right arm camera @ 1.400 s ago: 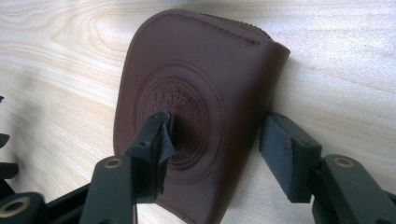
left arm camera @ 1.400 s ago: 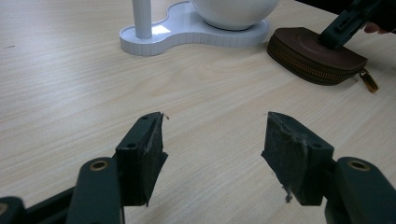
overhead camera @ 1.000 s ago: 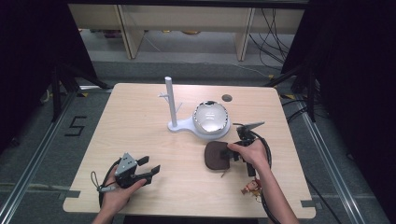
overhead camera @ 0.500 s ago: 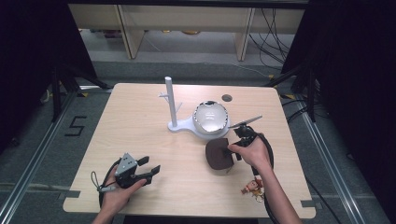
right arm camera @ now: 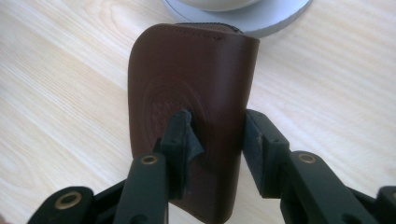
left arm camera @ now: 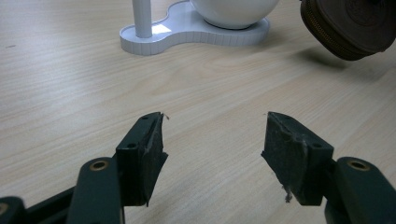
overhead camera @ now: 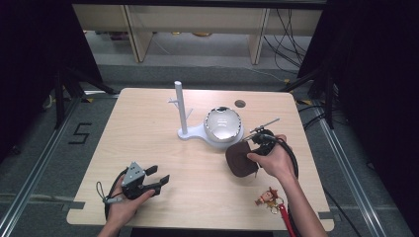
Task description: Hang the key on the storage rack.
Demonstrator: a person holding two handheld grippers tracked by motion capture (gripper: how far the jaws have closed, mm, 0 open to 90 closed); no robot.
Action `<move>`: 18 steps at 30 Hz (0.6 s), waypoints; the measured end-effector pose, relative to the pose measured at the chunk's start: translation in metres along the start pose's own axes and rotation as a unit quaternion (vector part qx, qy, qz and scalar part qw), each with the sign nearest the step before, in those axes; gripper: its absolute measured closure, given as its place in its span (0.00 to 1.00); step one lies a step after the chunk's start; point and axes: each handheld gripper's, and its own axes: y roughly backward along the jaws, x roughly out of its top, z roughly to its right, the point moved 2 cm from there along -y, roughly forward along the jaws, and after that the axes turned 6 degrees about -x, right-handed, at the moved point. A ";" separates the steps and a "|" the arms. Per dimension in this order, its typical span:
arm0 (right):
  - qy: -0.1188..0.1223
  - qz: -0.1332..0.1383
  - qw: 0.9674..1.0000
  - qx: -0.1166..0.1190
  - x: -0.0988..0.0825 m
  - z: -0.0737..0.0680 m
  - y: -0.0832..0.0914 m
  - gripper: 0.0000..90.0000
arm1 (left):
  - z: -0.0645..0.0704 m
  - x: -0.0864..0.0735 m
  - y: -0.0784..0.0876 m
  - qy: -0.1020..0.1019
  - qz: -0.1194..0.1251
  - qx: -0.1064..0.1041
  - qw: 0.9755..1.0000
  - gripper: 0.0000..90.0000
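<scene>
A brown leather zip pouch point(overhead camera: 240, 159) is held tilted off the table at centre right, next to the white stand's base. My right gripper point(overhead camera: 258, 143) is shut on it; in the right gripper view its jaws pinch one edge of the pouch point(right arm camera: 196, 88). My left gripper point(overhead camera: 158, 178) rests near the front left of the table with its jaws open and nothing between them point(left arm camera: 212, 149). The pouch point(left arm camera: 352, 23) appears raised at the top right of the left gripper view.
A white stand point(overhead camera: 182, 111) with an upright post carries a silvery white dome point(overhead camera: 223, 123) at mid table. A small toy figure keychain point(overhead camera: 269, 197) lies near the front right edge. A dark round spot point(overhead camera: 240, 103) marks the table's far side.
My right gripper has lifted and tilted the pouch, moving it slightly toward the stand's base. The left gripper has stayed put.
</scene>
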 end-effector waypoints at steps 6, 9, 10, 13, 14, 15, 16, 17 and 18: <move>0.025 0.009 0.999 -0.018 0.001 0.000 0.004 0.71 | 0.000 0.000 0.000 0.000 0.005 -0.004 1.000 0.41; 0.039 0.016 0.999 -0.019 0.002 -0.002 0.006 0.71 | 0.000 0.000 0.000 -0.001 0.004 -0.004 1.000 0.41; 0.039 0.016 0.999 -0.019 0.002 -0.002 0.006 0.71 | 0.000 0.000 0.000 -0.001 0.004 -0.004 1.000 0.41; 0.060 0.027 0.998 -0.025 0.004 -0.002 0.010 0.71 | 0.000 0.000 0.000 -0.001 0.005 -0.003 1.000 0.41; 0.057 0.028 0.998 -0.024 0.004 -0.003 0.010 0.71 | 0.000 0.000 0.000 0.000 0.005 -0.003 1.000 0.41; 0.061 0.032 0.997 -0.027 0.005 -0.003 0.011 0.71 | 0.000 0.000 0.000 -0.001 0.005 -0.003 1.000 0.41; 0.062 0.032 0.997 -0.021 0.005 -0.003 0.011 0.71 | 0.000 0.000 0.000 -0.001 0.005 -0.003 1.000 0.41; 0.062 0.032 0.997 -0.021 0.005 -0.003 0.011 0.71 | 0.000 0.000 0.000 0.000 0.005 -0.003 1.000 0.41; 0.065 0.034 0.997 -0.029 0.007 -0.003 0.013 0.70 | 0.000 0.000 0.000 0.001 0.005 -0.003 1.000 0.41</move>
